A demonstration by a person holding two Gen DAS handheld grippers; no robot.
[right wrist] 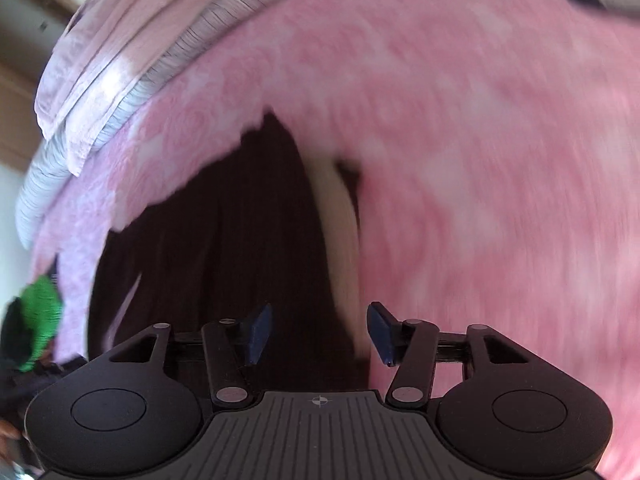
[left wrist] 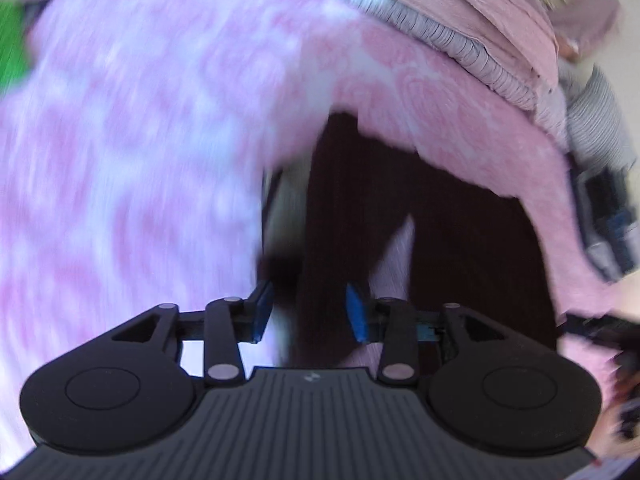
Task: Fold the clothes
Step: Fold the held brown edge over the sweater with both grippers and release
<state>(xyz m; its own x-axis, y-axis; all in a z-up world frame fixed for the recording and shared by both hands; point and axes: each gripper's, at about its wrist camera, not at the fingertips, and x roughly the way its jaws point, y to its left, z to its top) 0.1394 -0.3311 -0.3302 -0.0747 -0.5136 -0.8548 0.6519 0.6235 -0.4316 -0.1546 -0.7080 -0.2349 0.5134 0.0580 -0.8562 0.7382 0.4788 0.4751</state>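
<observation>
Left gripper (left wrist: 308,312): jaws apart, nothing clamped. Right gripper (right wrist: 320,334): jaws apart, empty. Dark garment (right wrist: 224,240) lies just beyond on pink blanket (right wrist: 480,160). Judged between folds; next move needs fresh grip on garment edge. Folded stack (left wrist: 472,20) behind.

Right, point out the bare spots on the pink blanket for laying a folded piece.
Bare pink blanket spreads right of the dark garment. Crowded: the folded pile along the blanket's far edge, and the green item at its left.

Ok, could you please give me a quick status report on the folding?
Both sets of jaws open, empty. Dark garment flat on pink blanket. Folded stack behind, clear of it.
</observation>
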